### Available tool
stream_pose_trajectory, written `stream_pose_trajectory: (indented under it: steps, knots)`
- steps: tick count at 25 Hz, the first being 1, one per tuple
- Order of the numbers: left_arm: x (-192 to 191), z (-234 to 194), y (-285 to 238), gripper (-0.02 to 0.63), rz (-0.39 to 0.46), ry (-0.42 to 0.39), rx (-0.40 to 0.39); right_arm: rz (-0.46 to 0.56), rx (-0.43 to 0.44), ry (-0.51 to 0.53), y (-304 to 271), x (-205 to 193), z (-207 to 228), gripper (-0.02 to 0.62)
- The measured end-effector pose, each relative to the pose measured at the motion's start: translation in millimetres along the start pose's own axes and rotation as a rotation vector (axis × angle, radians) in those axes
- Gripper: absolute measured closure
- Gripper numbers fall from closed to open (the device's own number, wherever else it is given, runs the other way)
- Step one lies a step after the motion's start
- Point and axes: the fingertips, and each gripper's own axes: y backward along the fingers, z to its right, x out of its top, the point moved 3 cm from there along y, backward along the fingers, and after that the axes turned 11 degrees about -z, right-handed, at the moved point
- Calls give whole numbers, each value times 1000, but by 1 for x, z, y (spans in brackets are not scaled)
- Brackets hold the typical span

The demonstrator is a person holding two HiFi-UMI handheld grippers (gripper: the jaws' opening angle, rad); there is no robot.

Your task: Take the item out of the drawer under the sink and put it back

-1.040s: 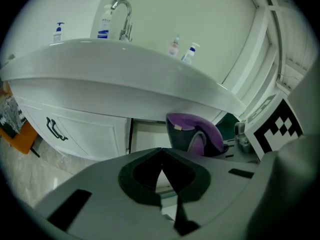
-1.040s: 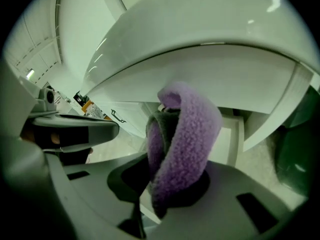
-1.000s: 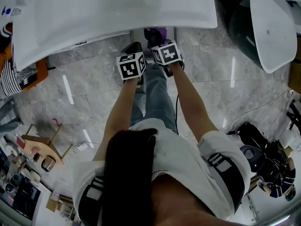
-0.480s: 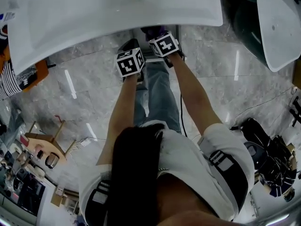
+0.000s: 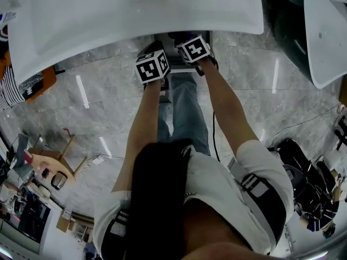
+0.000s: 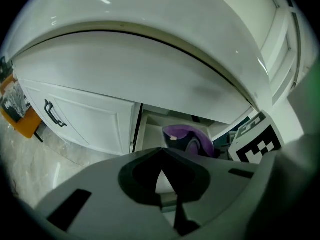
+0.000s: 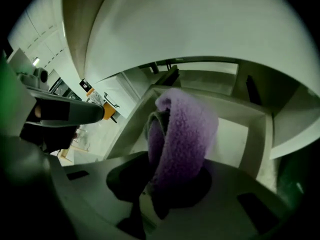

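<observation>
Purple fleece item (image 7: 185,134), fuzzy outside and grey inside, clamped upright in the fingers of the right gripper (image 7: 150,190). It hangs over the open drawer (image 7: 260,134), inside the white walls and clear of the pale drawer floor. Drawer sits directly under the white sink (image 5: 135,10). Left gripper (image 6: 162,163): fingers together, nothing between them, pointed at the drawer's left wall, with the purple item just beyond. Closed white cabinet door (image 6: 85,119) with dark handle (image 6: 52,115) lies left of the drawer. Both grippers are side by side, tilted steeply down, above a grey marble floor (image 5: 97,91).
</observation>
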Motion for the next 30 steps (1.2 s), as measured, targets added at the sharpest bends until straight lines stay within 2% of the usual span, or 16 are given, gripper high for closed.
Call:
stream_pose_trajectory:
  steps: [5, 9, 12, 17, 22, 26, 30]
  knots:
    - [0, 0, -4, 603, -10, 6, 1, -21, 8, -19, -10, 1, 3, 506]
    - [-2, -5, -7, 603, -21, 9, 7, -24, 3, -10, -16, 4, 1, 452]
    - [-3, -7, -7, 603, -26, 16, 12, -24, -12, -6, -15, 4, 3, 444]
    - [-2, -9, -4, 603, -23, 19, 9, -35, 24, -50, -12, 2, -2, 335]
    - [-6, -12, -1, 603, -39, 22, 16, -29, -18, -83, -2, 1, 4, 282]
    - [-9, -12, 8, 603, -40, 13, 7, 4, -31, -133, 13, -1, 3, 272]
    - [-3, -11, 23, 603, -18, -5, -9, 63, -64, -140, 35, -1, -6, 272]
